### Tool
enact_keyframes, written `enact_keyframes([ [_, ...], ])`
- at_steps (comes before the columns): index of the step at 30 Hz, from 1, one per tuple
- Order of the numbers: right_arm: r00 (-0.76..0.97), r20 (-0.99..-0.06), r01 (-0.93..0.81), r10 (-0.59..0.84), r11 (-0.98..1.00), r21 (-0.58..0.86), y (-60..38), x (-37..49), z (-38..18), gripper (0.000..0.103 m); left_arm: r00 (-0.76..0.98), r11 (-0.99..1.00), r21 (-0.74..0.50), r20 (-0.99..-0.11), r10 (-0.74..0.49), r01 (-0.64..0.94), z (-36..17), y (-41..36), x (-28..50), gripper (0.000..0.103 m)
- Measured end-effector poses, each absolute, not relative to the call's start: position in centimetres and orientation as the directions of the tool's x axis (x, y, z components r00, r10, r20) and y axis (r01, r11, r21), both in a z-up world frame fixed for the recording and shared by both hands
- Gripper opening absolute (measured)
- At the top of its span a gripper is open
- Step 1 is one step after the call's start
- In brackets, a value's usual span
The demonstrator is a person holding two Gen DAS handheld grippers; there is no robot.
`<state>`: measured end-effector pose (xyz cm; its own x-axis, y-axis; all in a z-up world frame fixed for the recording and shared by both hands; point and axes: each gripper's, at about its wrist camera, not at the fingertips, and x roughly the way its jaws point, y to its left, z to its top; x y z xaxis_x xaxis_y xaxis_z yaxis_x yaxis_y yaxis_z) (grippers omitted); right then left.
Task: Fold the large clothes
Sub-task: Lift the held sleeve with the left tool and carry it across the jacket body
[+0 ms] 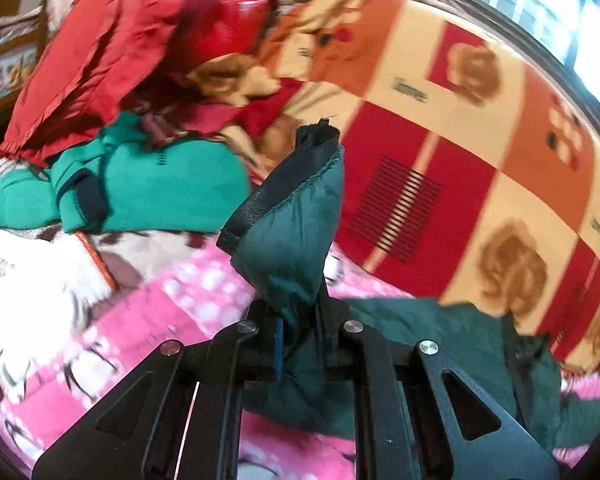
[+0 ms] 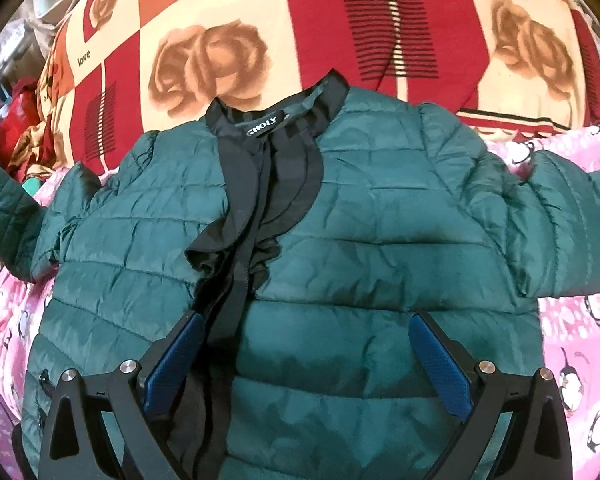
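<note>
The left gripper (image 1: 298,344) is clamped on the sleeve cuff (image 1: 296,216) of the green puffer jacket (image 2: 300,264) spread collar-away on the pink blanket (image 2: 572,320), while the right gripper (image 2: 304,360), jaws wide and empty, hovers over its chest.

You've got a quilted jacket (image 2: 340,240) in slightly shiny synthetic cloth, a matt fleecy blanket (image 2: 228,20), and textured blue pads (image 2: 440,364).

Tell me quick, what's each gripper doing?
Left gripper: shut on the jacket sleeve.
Right gripper: open over the jacket, holding nothing.
</note>
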<state>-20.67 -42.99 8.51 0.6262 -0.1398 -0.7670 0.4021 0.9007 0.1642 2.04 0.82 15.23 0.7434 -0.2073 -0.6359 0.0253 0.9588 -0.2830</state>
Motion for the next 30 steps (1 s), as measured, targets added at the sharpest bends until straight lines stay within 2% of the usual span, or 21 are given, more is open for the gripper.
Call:
enact_keyframes([
  [7, 0.606, -0.773, 0.439, -0.19, 0.89, 0.125, -44.4, -22.7, 8.2, 0.102, 0.738, 0.963, -0.219, -0.621, -0.264, 0.16, 17.2, -5.2, -1.8, 0.01],
  [19, 0.597, -0.774, 0.463, -0.21, 0.879, 0.119, -46.0, -25.2, 7.8, 0.102, 0.681, 0.929, -0.136, -0.645, -0.346, 0.344, 17.9, -15.5, -5.7, 0.01],
  [30, 0.604, -0.771, 0.481, -0.203, 0.864, 0.149, -47.4, -27.0, 7.2, 0.102, 0.637, 0.891, -0.112, -0.661, -0.397, 0.44, 17.4, -21.7, -8.2, 0.01],
])
